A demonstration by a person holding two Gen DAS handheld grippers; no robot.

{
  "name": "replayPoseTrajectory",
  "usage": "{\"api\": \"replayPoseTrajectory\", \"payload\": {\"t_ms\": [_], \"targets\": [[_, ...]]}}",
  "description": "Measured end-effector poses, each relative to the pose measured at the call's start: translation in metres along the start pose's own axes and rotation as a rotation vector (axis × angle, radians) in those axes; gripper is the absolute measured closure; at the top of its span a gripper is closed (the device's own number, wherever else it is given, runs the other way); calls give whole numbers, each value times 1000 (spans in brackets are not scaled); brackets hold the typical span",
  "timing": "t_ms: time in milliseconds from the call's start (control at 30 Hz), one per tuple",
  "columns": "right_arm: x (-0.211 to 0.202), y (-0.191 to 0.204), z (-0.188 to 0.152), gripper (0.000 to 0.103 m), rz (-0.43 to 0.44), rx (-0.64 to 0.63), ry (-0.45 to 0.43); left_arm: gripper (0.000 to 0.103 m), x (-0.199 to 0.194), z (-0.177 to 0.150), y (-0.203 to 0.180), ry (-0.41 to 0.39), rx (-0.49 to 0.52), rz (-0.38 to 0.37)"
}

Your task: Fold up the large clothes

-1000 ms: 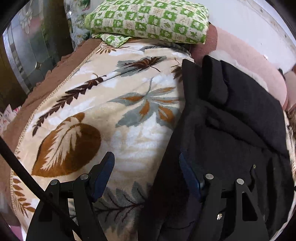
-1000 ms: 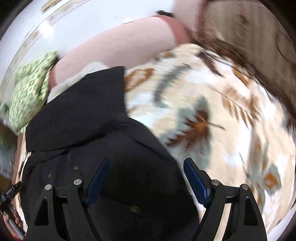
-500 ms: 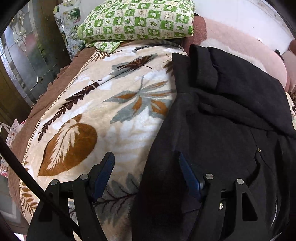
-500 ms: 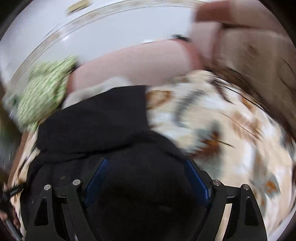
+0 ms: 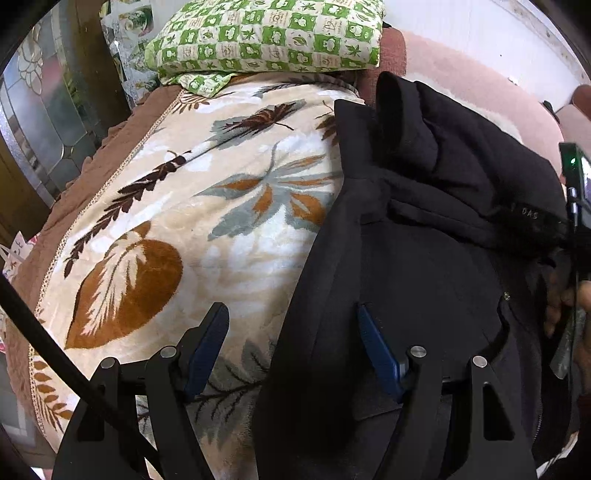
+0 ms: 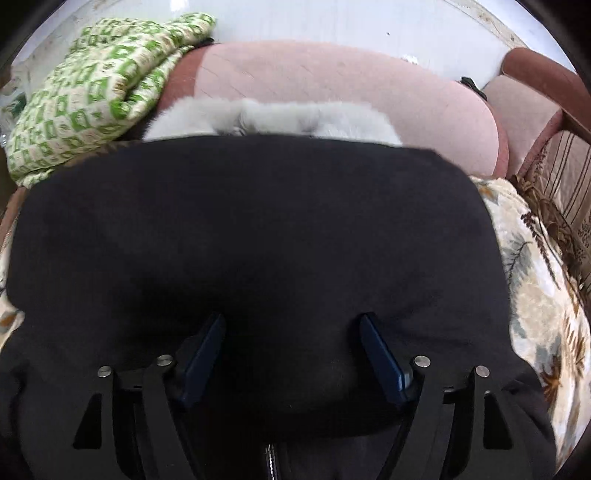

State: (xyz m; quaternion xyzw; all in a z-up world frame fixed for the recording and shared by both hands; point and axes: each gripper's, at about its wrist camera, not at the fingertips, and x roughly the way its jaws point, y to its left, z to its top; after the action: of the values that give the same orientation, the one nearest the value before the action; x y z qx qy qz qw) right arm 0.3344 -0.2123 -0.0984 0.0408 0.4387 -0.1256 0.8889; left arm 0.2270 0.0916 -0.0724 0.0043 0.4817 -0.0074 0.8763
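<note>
A large black coat lies on a bed covered by a cream blanket with a leaf pattern. Its hood with pale fur trim lies at the far end. My left gripper is open, astride the coat's left edge, one finger over the blanket and one over the coat. My right gripper is open and empty, low over the middle of the coat. The right gripper's body and the hand holding it show at the right edge of the left wrist view.
A green checked pillow lies at the head of the bed, also in the right wrist view. A pink cushion lies behind the hood. A dark door with glass panels stands left of the bed.
The right gripper has swung left, from the coat's right edge to over its middle. The left gripper has drawn back a little and stays open at the coat's left edge.
</note>
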Motion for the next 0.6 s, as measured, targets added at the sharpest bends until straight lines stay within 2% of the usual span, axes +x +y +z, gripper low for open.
{"api": "replayPoseTrajectory", "payload": {"t_ms": [100,200,300,367,433,533,600], "targets": [[-11,-2,7,21,-9,-11,15,32,0,0,2,5,-14,-12],[-45,8,2,21,-31,-56,-135,32,1,0,2,5,-19,-2],[-56,27,-5,21,-9,-107,-167,32,3,-1,2,14,-26,-5],[-50,41,-8,21,26,-133,-140,32,7,-2,1,26,-26,-8],[-27,51,-12,21,37,-138,-55,32,9,-3,0,33,-22,-3],[-10,46,-10,17,28,-104,-22,32,11,-3,0,41,-15,0],[-16,38,-6,15,62,-78,2,32,10,-3,0,41,-18,-4]]}}
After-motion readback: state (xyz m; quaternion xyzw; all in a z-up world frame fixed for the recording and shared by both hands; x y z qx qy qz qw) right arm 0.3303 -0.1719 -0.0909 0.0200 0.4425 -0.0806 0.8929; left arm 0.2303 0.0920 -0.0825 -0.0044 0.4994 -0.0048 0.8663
